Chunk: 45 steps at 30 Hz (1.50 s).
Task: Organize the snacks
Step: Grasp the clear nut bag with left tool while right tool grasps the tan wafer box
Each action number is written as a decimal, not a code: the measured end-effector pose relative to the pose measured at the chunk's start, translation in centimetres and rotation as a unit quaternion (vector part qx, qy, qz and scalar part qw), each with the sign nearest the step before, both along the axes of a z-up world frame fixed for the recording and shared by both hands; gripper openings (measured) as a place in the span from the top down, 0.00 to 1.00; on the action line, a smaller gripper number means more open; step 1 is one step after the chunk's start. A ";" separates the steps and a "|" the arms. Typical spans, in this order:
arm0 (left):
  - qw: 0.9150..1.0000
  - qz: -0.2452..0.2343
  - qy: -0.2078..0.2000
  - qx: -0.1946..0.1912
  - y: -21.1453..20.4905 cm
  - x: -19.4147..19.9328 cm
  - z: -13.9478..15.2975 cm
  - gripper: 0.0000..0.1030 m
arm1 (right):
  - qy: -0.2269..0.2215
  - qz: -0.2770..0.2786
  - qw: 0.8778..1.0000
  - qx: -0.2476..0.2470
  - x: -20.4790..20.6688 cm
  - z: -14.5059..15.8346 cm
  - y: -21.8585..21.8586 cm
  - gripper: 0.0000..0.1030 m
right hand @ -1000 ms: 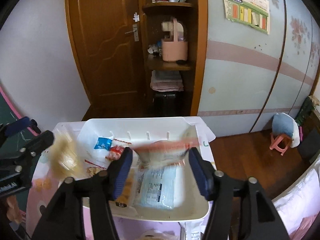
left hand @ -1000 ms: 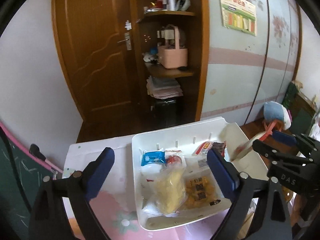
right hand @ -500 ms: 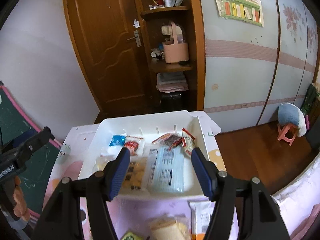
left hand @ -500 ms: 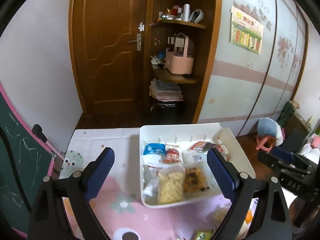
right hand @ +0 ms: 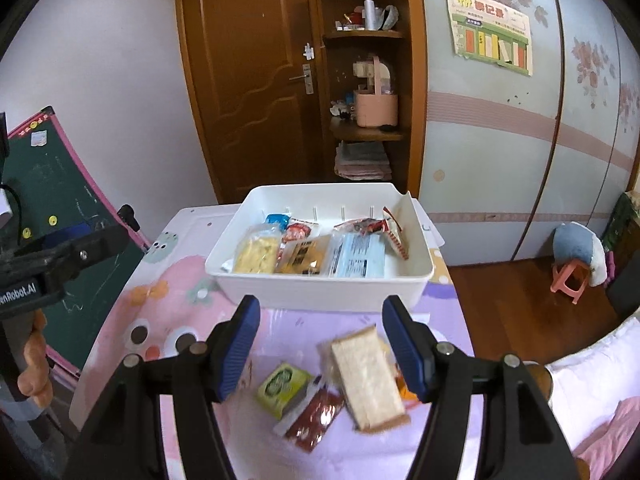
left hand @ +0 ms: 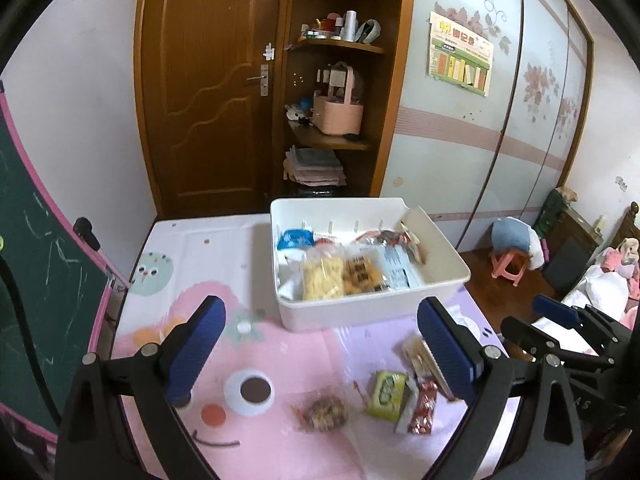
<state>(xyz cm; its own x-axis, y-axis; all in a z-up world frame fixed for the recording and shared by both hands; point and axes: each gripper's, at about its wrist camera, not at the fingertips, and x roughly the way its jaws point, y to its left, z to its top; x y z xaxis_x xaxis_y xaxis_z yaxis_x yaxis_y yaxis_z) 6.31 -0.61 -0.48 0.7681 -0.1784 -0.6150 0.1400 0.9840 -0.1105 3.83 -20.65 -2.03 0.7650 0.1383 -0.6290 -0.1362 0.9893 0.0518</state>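
Observation:
A white bin [left hand: 372, 312] [right hand: 320, 288] stands on the pink table and holds several snack packs, among them a yellow chip bag [left hand: 322, 278] [right hand: 256, 254] and a pale blue packet [right hand: 358, 256]. Loose snacks lie in front of it: a green-yellow pack [left hand: 386, 394] [right hand: 284, 388], a red sachet [left hand: 422, 406] [right hand: 316, 420], a round clear bag [left hand: 324, 412] and a wrapped sandwich [right hand: 370, 376]. My left gripper [left hand: 320, 344] is open and empty above the table. My right gripper [right hand: 322, 344] is open and empty above the loose snacks; it shows at the right of the left wrist view [left hand: 560, 320].
A green chalkboard with a pink frame [left hand: 36, 248] [right hand: 52, 184] leans at the table's left edge. Behind the table are a wooden door [left hand: 208, 88] and open shelves with a pink basket [left hand: 338, 110]. A small pink stool [right hand: 572, 280] stands on the floor at right.
Both grippers have pulled back and up from the bin. The packet falling between the right fingers now lies in the bin. The loose snacks in front of the bin have come into view.

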 end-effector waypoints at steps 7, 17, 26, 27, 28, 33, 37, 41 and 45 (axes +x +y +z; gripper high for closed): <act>1.000 -0.003 0.003 -0.020 0.7 -4.0 -0.7 0.06 | -0.006 0.003 1.000 0.001 -4.4 -0.9 -0.3 0.38; 0.999 0.001 0.029 -0.018 1.3 -6.6 -2.7 0.06 | 0.002 0.001 1.000 0.002 -6.8 -2.0 -1.0 0.38; 0.998 0.009 0.067 0.003 1.3 -6.6 -6.7 0.06 | 0.041 -0.024 0.999 0.005 -6.6 -4.6 -2.5 0.38; 0.997 0.006 0.072 0.008 1.1 -6.5 -7.1 0.06 | 0.045 -0.027 0.999 0.003 -6.5 -5.0 -2.7 0.38; 0.997 0.002 0.075 0.012 1.0 -6.4 -7.4 0.06 | 0.048 -0.029 0.998 0.000 -6.5 -5.3 -2.8 0.38; 0.995 -0.012 0.101 0.023 0.5 -5.5 -9.8 0.06 | 0.090 -0.046 0.995 -0.006 -5.1 -7.8 -3.7 0.38; 0.991 -0.026 0.130 0.020 0.2 -4.4 -11.7 0.06 | 0.121 -0.047 0.991 0.008 -3.8 -9.6 -4.5 0.38; 0.987 -0.053 0.148 0.028 -0.2 -3.2 -13.4 0.06 | 0.138 -0.040 0.990 0.012 -3.0 -10.8 -4.5 0.38; 0.982 -0.080 0.165 0.050 -1.1 -1.9 -15.2 0.06 | 0.153 -0.034 0.988 0.017 -1.9 -11.7 -4.6 0.38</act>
<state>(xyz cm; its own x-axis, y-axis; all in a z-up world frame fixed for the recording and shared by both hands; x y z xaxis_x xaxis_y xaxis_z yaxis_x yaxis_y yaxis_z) 4.45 -1.68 -15.73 0.4918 -0.2063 -0.8459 0.2663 0.9606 -0.0794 1.92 -25.22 -13.73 0.5483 0.1190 -0.8278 -0.0432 0.9925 0.1140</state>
